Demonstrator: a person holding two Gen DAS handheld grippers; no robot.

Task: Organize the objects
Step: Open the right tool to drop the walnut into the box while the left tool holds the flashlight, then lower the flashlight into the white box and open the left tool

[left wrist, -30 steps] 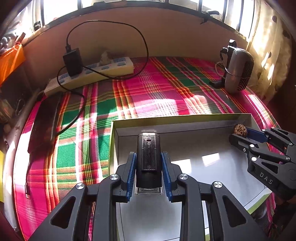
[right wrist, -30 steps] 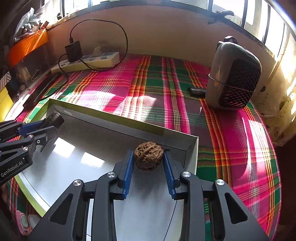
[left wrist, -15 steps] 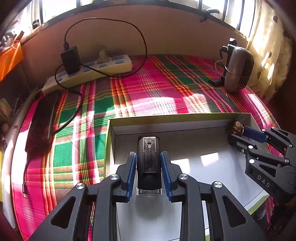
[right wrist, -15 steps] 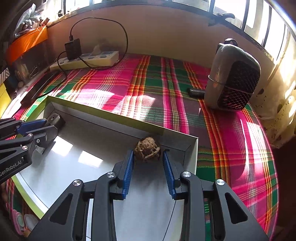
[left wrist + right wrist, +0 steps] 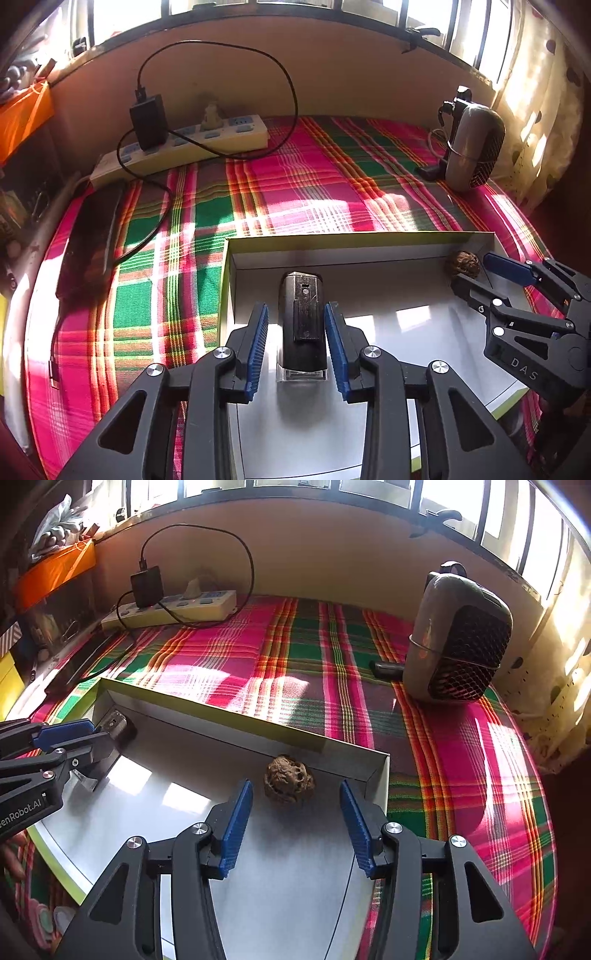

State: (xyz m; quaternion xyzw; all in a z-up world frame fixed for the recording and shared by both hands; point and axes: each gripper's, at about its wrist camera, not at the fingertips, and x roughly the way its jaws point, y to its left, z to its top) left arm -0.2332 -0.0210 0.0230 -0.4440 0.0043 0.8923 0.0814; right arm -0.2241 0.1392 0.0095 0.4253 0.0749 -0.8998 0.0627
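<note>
Left wrist view: both grippers parted over a shallow white box on a plaid cloth.

The left gripper has its blue pads spread, a gap on each side of the black bike light lying on the box floor at lower centre. In the right wrist view, the right gripper stands wide apart around the walnut, which rests near the box's far corner without touching either pad. A power strip sits upper left, a small heater upper right.
</note>
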